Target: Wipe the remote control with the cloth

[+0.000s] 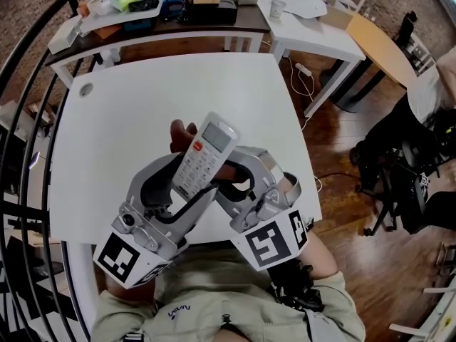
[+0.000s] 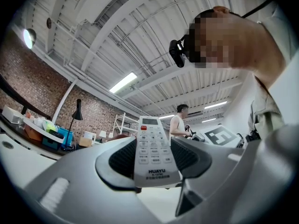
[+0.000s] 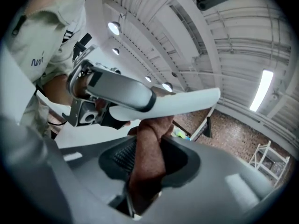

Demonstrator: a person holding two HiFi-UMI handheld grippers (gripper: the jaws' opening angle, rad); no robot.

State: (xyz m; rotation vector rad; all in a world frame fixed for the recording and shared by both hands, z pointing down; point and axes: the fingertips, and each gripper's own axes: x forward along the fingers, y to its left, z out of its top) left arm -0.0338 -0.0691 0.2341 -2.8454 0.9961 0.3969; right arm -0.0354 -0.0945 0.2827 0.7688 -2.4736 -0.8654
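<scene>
Your left gripper [image 1: 191, 178] comes up from 7 o'clock in the head view. Its jaws are set partway apart and clamped on the lower sides of the remote control [image 1: 206, 154]. The left gripper view confirms this: the ribbed pads [image 2: 122, 158] press on both long edges of the remote control [image 2: 152, 148], button face up, with the brand print nearest the camera.

In the head view the remote is lifted above the white table [image 1: 142, 91], near the middle of the frame. Its display end points to about 1 o'clock.

A brown cloth [image 1: 181, 131] shows beside the remote's upper left edge, at roughly 10 o'clock from it.

Your right gripper [image 1: 231, 171] comes in from 5 o'clock and crosses under the remote. In the right gripper view its jaws are drawn narrow and pinch the cloth [image 3: 147, 155]. The cloth stands up between the pads as a bunched column. Its top meets the remote's white back [image 3: 187, 101], which crosses the frame from 9 to 2 o'clock.
</scene>
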